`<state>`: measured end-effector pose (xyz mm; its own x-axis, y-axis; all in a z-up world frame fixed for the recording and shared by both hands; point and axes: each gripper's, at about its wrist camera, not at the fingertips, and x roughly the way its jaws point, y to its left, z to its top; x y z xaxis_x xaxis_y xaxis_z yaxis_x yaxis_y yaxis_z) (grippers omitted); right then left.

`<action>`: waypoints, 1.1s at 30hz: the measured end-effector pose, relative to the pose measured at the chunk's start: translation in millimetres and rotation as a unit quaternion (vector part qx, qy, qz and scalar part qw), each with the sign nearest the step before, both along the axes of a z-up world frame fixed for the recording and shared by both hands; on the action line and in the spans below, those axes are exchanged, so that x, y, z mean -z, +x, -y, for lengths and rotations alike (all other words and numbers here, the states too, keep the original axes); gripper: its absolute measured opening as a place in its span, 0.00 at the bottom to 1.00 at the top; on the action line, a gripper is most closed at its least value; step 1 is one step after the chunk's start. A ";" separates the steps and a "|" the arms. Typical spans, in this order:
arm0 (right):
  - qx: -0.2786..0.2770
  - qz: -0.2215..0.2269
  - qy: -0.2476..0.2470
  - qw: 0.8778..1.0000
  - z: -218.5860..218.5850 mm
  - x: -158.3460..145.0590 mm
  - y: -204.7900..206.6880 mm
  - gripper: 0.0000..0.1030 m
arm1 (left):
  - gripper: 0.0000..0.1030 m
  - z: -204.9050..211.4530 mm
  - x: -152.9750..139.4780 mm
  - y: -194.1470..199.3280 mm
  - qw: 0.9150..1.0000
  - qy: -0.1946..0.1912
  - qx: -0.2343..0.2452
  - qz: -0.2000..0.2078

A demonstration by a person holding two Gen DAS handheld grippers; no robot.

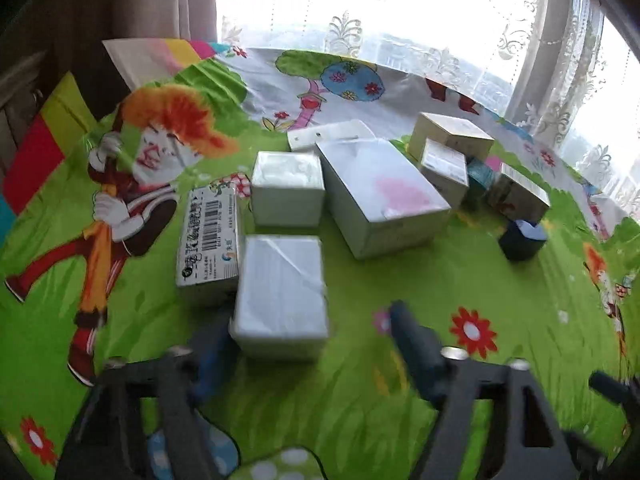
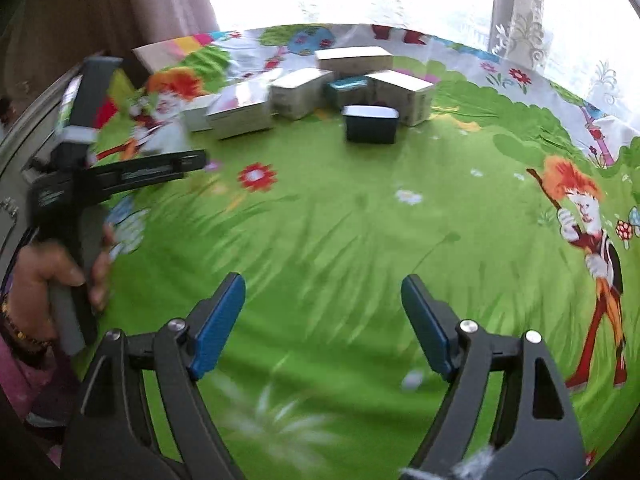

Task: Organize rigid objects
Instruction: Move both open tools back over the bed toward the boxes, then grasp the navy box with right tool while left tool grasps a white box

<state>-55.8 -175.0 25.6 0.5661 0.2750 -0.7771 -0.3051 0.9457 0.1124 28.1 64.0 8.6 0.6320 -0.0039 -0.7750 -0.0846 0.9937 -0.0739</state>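
Open green cartoon-print cloth (image 2: 340,232) is lying clear ahead; clustered boxes (image 2: 304,88) are blocking the far side.

black gripper frames (image 2: 323,320) | blue pads | pink sleeve (image 2: 16,376) | beaded bracelet (image 2: 16,328)

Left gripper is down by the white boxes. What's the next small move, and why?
Probably ease the left gripper forward around the nearest white box. Its jaws are open and the box sits just ahead, near the left finger, not yet pinched. The right gripper is open over bare cloth.
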 end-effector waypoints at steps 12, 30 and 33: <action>-0.169 0.014 -0.049 0.984 -14.6 15.6 159.1 0.93 | 0.36 -13.8 1.1 -14.2 0.997 -0.058 0.042 0.011; -0.190 0.036 -0.051 0.980 -9.9 14.0 128.4 0.74 | 0.60 12.2 4.8 -10.7 0.998 0.013 0.069 -0.002; -0.171 0.030 -0.043 0.984 -14.4 13.0 140.5 0.63 | 0.62 18.4 5.9 -8.3 0.997 0.036 0.070 -0.006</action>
<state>84.6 -160.6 12.6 0.4970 0.3927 -0.7738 -0.6107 0.7918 0.0096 19.8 45.6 2.7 0.6193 -0.0350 -0.7843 0.0550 0.9985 -0.0011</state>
